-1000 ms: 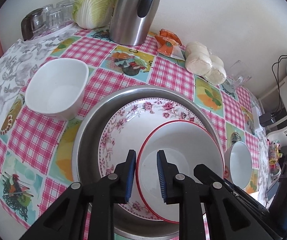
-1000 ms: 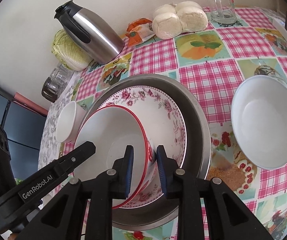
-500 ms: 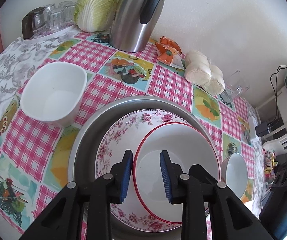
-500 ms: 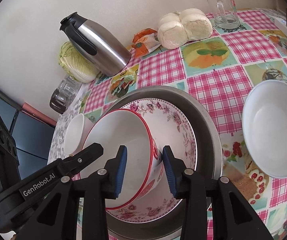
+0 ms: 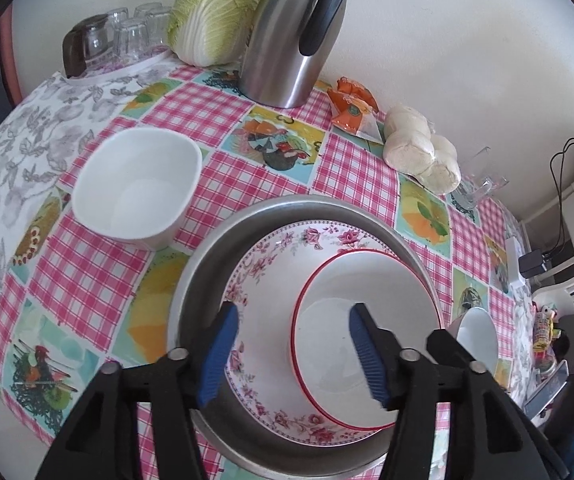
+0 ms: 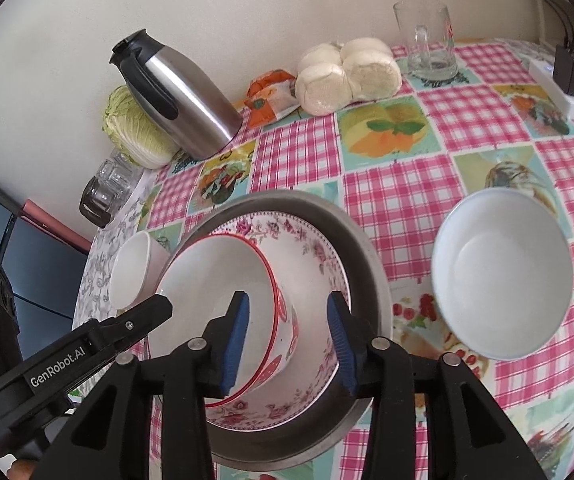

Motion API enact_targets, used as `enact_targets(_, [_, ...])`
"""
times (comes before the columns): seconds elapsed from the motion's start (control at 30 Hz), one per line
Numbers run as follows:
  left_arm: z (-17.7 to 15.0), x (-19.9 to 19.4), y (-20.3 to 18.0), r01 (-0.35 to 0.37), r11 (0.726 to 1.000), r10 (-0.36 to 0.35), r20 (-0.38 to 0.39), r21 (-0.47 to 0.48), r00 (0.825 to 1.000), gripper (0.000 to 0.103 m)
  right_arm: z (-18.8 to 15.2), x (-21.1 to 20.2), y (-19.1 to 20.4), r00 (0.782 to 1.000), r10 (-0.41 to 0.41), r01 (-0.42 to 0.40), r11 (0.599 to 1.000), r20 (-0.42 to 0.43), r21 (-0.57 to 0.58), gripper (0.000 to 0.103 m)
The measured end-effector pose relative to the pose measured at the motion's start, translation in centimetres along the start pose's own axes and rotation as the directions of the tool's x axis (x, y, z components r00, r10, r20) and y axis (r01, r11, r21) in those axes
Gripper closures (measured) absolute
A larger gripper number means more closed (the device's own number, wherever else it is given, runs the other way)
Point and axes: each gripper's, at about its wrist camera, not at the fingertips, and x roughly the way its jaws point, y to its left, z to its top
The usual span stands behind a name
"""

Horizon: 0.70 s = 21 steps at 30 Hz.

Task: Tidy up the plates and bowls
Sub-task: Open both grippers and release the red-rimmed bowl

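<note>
A red-rimmed white bowl [image 5: 375, 280] [image 6: 207, 276] rests in a floral plate [image 5: 271, 264] [image 6: 307, 256], which lies in a round metal pan [image 5: 207, 264] [image 6: 367, 264]. My left gripper [image 5: 293, 344] straddles the bowl's left rim. Its jaws are opening and the pads stand well clear of the rim. My right gripper [image 6: 289, 332] straddles the bowl's right wall, one pad inside and one outside. Its jaws are opening too, and neither pad presses on the wall. One of the left gripper's fingers [image 6: 143, 312] shows at the bowl's far side in the right wrist view.
A squarish white bowl [image 5: 139, 184] [image 6: 131, 276] stands left of the pan, and a round white bowl [image 6: 499, 276] [image 5: 477, 336] right of it. Along the wall stand glasses [image 5: 127, 36], a cabbage [image 5: 215, 12], a steel jug [image 5: 291, 40], an orange packet [image 5: 351, 108], buns [image 5: 419, 152] and a glass mug [image 6: 427, 44].
Both grippers were closed on the red-rimmed bowl's rim and have spread their jaws off it. The bowl now sits free in the floral plate. Neither hand has shifted much.
</note>
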Motion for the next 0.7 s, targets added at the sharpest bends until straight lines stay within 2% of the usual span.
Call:
enact_targets(0.13, [0.1,-0.8,-0.1,-0.036,0.999,0.036,0.02,0.022,0.999,0.029,0.3,-0.9,-0.1,0.999,-0.031,0.031,0.999,0.012,-0.007,0.037])
enact_targets(0.23, [0.1,-1.2,-0.3,-0.072,0.996,0.07,0.04,0.043,0.997,0.022,0.3,-1.0,-0.6,0.999,-0.047,0.047,0.999,0.005,0.001,0.035])
enact_targets(0.33, [0.2,-1.3,-0.5,-0.106,0.992,0.103,0.049,0.062,0.993,0.021,0.4,-0.9,-0.9,0.998,-0.064,0.064,0.998,0.0,0.008,0.02])
enact_targets(0.53, [0.0,-1.1,-0.6,-0.15,0.986,0.145,0.055,0.079,0.988,0.011,0.4,-0.9,-0.9,0.997,-0.083,0.083,0.997,-0.001,-0.01,0.015])
enact_targets(0.7, [0.1,-1.3,-0.7,-0.168,0.982,0.162,0.068,0.087,0.984,0.009,0.3,-0.7,-0.7,0.996,-0.088,0.088,0.996,-0.007,-0.023,0.014])
